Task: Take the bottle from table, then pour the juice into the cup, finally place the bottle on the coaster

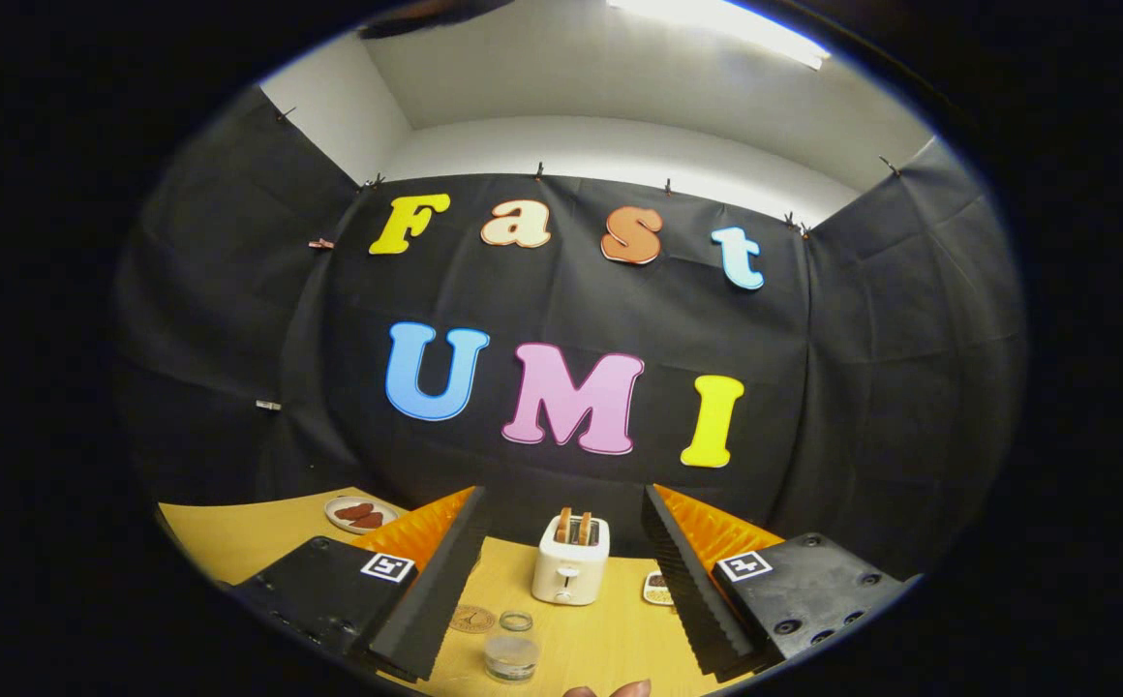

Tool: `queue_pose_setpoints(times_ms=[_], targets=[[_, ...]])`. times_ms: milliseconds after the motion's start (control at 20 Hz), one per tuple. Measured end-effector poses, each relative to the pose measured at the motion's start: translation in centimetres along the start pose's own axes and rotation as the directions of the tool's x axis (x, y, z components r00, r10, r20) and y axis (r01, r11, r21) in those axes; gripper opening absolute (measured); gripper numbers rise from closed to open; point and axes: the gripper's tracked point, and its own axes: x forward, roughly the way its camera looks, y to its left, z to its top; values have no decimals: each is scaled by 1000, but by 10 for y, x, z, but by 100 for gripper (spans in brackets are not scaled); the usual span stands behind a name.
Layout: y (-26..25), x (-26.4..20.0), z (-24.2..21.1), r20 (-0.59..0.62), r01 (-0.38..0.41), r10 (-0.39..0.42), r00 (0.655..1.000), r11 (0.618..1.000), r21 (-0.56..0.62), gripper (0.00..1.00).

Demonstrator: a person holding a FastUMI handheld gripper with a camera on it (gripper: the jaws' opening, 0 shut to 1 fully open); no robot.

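Two fingers (561,590) stand wide apart with nothing between them but bare table; we hold the gripper open above the yellow table (232,542). Just ahead of the fingers, at about seven o'clock from the gap's middle, we see a clear glass cup (511,651), and touching close to its left a round coaster (472,619) lies flat. At twelve o'clock beyond the cup stands a white toaster (571,561) with two slices upright in its slots. A small patterned mat (656,588) peeks out by the right finger at three o'clock. Far off at ten o'clock a plate (360,514) sits near the table's back edge. Fingertips of a hand (610,690) show at six o'clock. We cannot see the bottle.
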Motion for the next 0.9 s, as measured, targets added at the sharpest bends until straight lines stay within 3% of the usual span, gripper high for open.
queue_pose_setpoints(times_ms=[450, 900], targets=[[16, -12, -183, -131, 15, -5, 991, 997, 72, 97], [36, 5, -262, -198, 15, 8, 980, 994, 111, 97]])
